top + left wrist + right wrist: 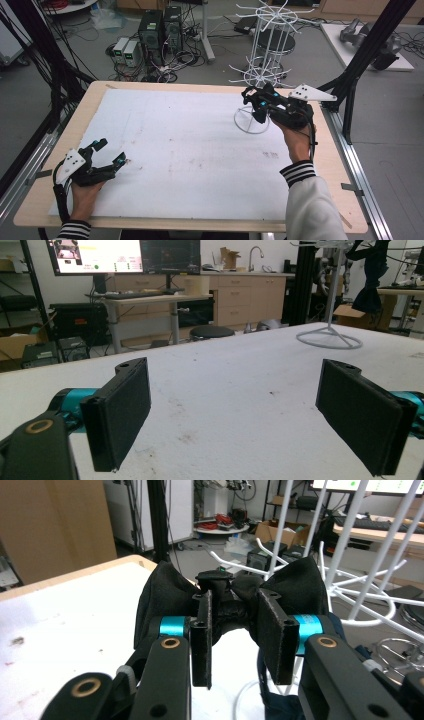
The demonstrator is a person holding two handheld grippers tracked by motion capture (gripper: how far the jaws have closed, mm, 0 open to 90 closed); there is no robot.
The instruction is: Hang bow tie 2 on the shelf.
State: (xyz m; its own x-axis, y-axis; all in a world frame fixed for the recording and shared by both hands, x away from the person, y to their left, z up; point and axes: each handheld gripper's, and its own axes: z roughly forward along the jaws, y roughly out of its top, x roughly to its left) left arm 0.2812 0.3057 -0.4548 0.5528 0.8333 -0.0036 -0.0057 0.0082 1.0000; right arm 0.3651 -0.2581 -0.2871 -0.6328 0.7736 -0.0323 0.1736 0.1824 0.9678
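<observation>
White-covered table (190, 150) in cluttered lab | right gripper (235, 625) pinching black bow tie (165, 597) | left gripper (250, 415) spread

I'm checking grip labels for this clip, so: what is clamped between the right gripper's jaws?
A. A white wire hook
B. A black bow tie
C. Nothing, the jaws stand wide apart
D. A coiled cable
B: in the right gripper view the right gripper has its jaws pressed on the knot of a black bow tie, close to the white wire rack.

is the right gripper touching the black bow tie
Touching. In the right gripper view, the right gripper has both jaws closed on the knot of the black bow tie.
</observation>
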